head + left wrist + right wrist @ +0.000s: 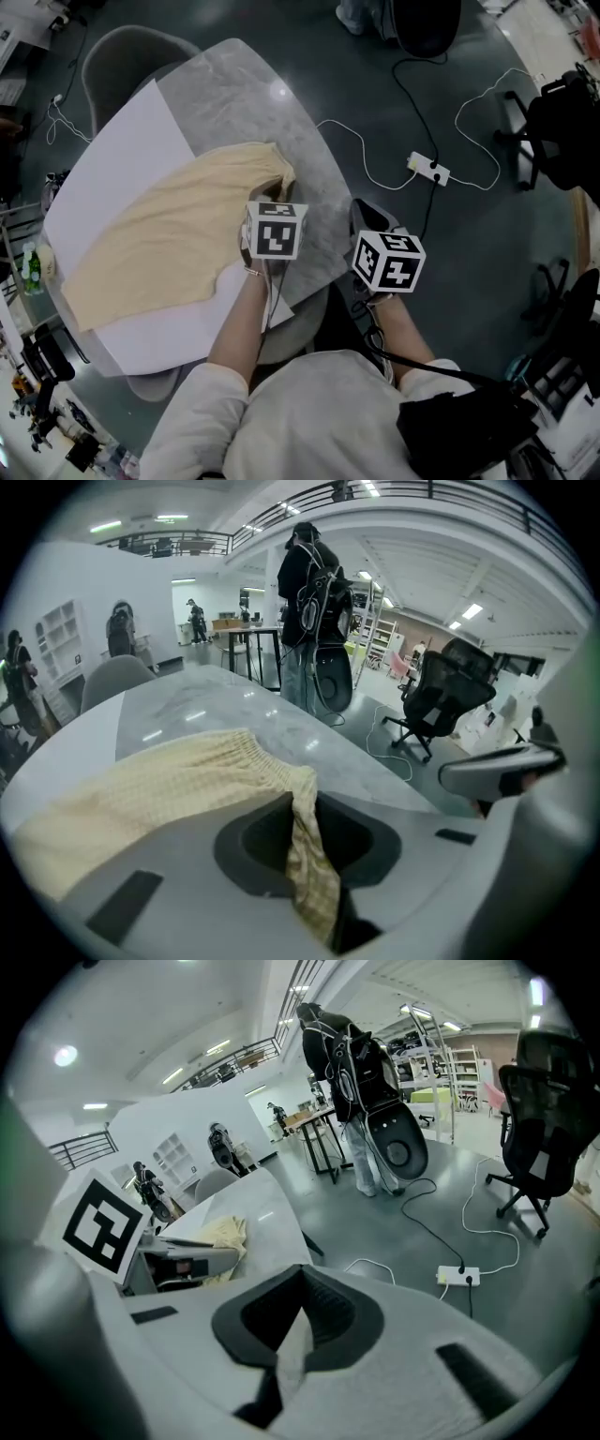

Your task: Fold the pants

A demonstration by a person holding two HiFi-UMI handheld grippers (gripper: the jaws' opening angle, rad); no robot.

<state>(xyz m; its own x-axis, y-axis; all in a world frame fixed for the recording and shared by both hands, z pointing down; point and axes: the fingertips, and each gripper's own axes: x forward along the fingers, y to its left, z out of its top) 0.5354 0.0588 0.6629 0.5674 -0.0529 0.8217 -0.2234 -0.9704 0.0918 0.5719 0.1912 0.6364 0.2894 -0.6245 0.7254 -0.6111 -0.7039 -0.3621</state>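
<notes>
Pale yellow pants (169,244) lie spread on a white sheet (122,150) that covers the left part of a marble table (244,103). My left gripper (272,202) is at the elastic waistband corner near the table's right edge. In the left gripper view its jaws (309,855) are shut on a fold of the yellow cloth (169,780), which hangs pinched between them. My right gripper (375,220) is off the table's edge, over the floor, apart from the pants. Its jaws (291,1344) look shut, with only a thin pale sliver in the gap. The pants (220,1237) show at its far left.
A grey chair (122,52) stands behind the table. On the floor to the right lie a white cable with a power strip (429,169) and a black office chair (562,122). A person with a backpack (314,602) stands beyond the table.
</notes>
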